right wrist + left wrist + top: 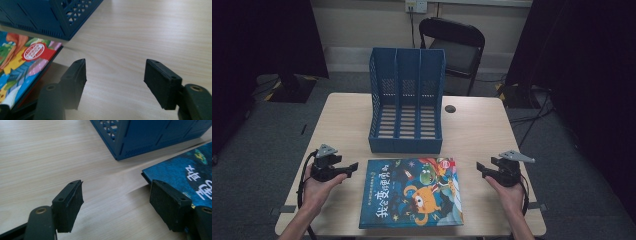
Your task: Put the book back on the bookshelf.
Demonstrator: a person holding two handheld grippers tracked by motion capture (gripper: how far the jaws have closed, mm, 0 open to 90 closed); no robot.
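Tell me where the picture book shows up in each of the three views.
High view: picture book lies bottom centre, between both grippers.
Left gripper view: its dark blue corner at right.
Right gripper view: its colourful corner at left.
Shared landmark: blue file rack, beyond the book.

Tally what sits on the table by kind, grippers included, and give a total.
Picture book: 1
Blue file rack: 1
Grippers: 2, left gripper and right gripper, both open and holding nothing
Total: 4
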